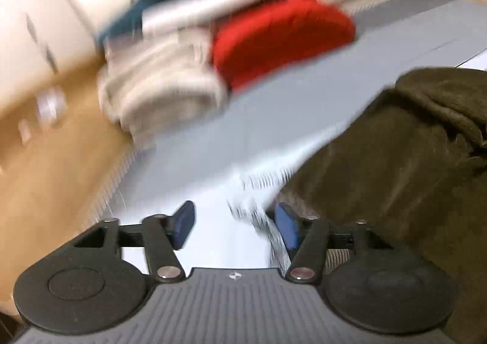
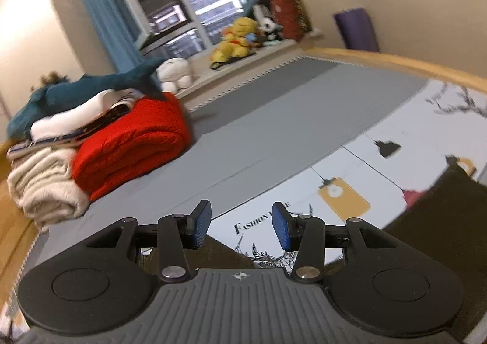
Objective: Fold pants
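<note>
Blue-padded fingers of the left gripper (image 1: 234, 227) stand apart over a white printed mat (image 1: 219, 222), holding nothing; dark brown pants (image 1: 395, 161) lie heaped just to their right. Fingers of the right gripper (image 2: 242, 225) are likewise spread and empty above the mat, pants beneath and at right. Beyond, a red blanket (image 2: 131, 143) sits on grey floor mats (image 2: 274, 131).

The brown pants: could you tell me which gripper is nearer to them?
Left. The left gripper sits right beside the brown pants; the right gripper hovers over the printed mat.
</note>
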The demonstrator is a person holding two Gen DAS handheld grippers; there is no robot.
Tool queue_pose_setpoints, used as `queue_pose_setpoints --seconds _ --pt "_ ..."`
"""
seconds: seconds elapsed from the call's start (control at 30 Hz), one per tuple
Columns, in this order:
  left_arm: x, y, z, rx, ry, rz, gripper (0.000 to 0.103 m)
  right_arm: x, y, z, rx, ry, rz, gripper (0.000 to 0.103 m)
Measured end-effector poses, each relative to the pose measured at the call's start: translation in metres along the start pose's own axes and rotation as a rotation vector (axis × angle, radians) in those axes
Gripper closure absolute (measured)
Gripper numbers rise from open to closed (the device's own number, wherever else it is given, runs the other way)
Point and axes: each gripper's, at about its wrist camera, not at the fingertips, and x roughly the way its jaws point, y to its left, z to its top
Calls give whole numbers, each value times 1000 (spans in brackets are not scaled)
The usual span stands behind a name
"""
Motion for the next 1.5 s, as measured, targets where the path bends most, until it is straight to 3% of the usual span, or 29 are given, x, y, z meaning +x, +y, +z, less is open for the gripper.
queue_pose_setpoints --seconds 0.13,0.33,0.4,0.5,0.6,0.8,1.03,1.23,1.5 --pt "3 -9 10 -93 50 -180 31 6 6 -3 -11 33 -12 56" --pt "15 -34 26 -155 93 -317 33 13 7 -10 -76 45 -24 56" --pt "21 -51 29 -190 113 -353 47 28 3 -15 -72 129 -79 56" --pt "29 -68 39 -241 149 -424 61 36 -4 -11 -21 120 -52 57" --pt "38 -88 50 -262 176 -482 67 48 -4 -10 -39 140 -63 59" --pt "55 -127 65 -229 233 -527 67 83 -2 -7 -44 235 -21 59" --pt "71 -149 78 -230 270 -525 67 147 -2 -13 -29 384 2 58" --pt "74 -156 88 -229 247 -519 66 197 -4 -22 -23 495 -47 44" --pt "86 -164 86 -206 286 -519 63 236 8 -48 -130 640 -68 38"
